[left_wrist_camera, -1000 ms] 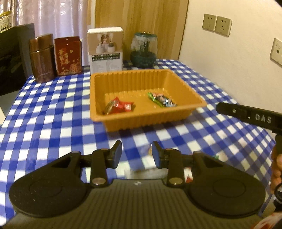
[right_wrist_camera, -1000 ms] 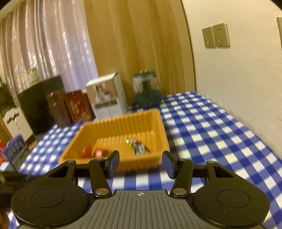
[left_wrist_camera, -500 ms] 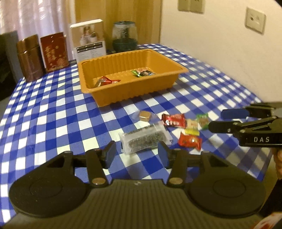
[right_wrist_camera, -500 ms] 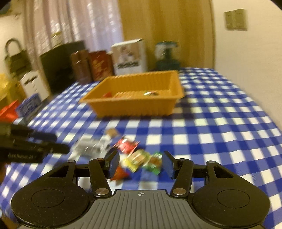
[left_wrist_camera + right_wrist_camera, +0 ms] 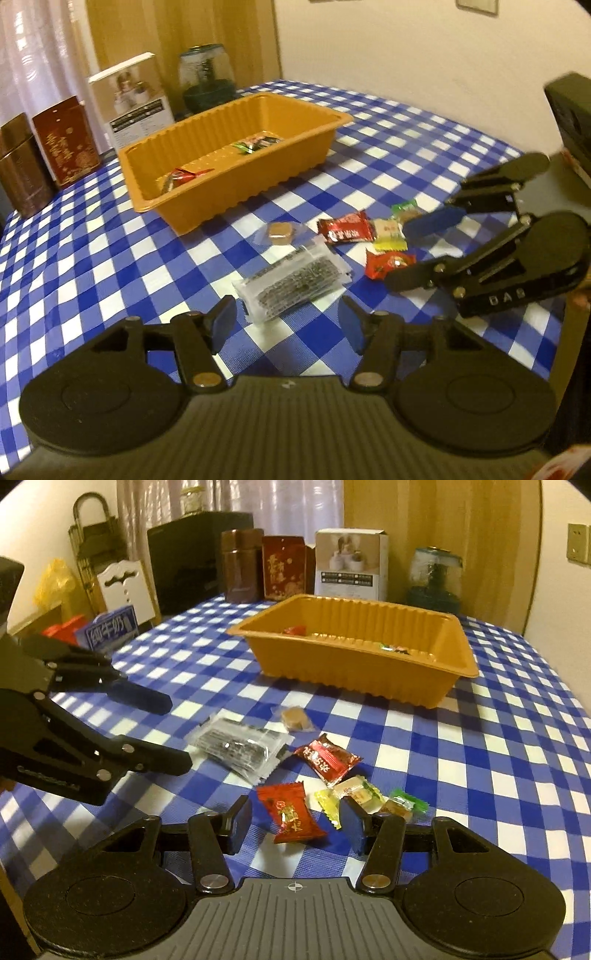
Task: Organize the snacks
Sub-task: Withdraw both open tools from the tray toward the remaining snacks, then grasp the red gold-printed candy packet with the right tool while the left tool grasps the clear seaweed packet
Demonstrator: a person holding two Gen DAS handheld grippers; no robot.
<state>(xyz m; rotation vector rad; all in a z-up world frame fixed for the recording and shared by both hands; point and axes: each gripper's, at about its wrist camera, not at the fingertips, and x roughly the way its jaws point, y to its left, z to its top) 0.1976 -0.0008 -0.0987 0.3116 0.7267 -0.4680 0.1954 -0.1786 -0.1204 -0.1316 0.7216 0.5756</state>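
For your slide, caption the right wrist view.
Right gripper open over a red candy, orange tray beyond.

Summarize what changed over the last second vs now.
Both grippers dropped from facing the orange tray toward the loose snacks. The left gripper is opening over the clear packet; the right gripper brackets the red candy. Nothing gripped; tray contents unchanged.

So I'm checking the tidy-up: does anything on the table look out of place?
Yes. Several snacks lie loose on the checked tablecloth outside the orange tray: a clear seaweed-like packet, a small brown sweet, two red wrappers and yellow and green ones. Nothing looks spilled or damaged.
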